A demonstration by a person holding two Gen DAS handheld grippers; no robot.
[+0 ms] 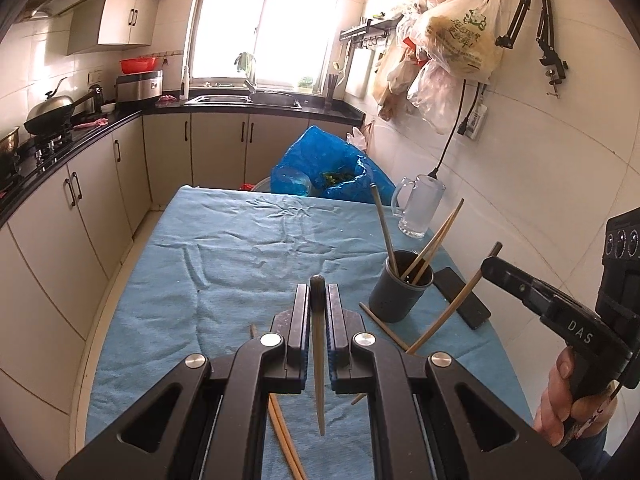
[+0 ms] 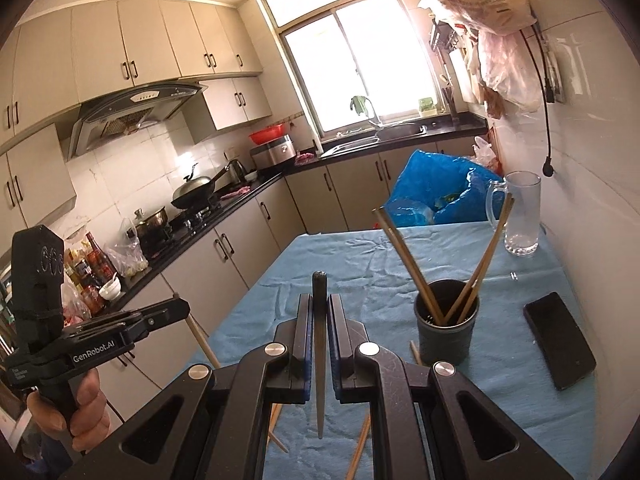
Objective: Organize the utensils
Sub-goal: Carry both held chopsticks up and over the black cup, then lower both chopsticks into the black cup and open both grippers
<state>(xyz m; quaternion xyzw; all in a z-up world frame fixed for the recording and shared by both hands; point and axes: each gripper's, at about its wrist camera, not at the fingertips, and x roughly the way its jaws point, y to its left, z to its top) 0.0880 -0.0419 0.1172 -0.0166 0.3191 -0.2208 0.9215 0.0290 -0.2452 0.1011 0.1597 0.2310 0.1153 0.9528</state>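
Note:
My left gripper (image 1: 318,294) is shut on a wooden chopstick (image 1: 319,360) with a dark top end, held above the blue cloth. My right gripper (image 2: 320,306) is shut on a similar dark-topped chopstick (image 2: 320,380). In the left wrist view the right gripper (image 1: 491,266) shows at the right, its chopstick (image 1: 452,308) slanting down beside the cup. A dark cup (image 2: 446,332) stands just right of my right gripper and holds several chopsticks (image 2: 404,256). Loose chopsticks (image 1: 285,436) lie on the cloth under my left gripper, and another (image 1: 382,326) lies beside the cup (image 1: 400,288).
The table under a blue cloth (image 1: 240,248) runs toward a blue plastic bag (image 1: 320,164) at its far end. A glass mug (image 2: 520,216) stands far right, and a black phone (image 2: 560,346) lies right of the cup. Kitchen counters line the left; a tiled wall is on the right.

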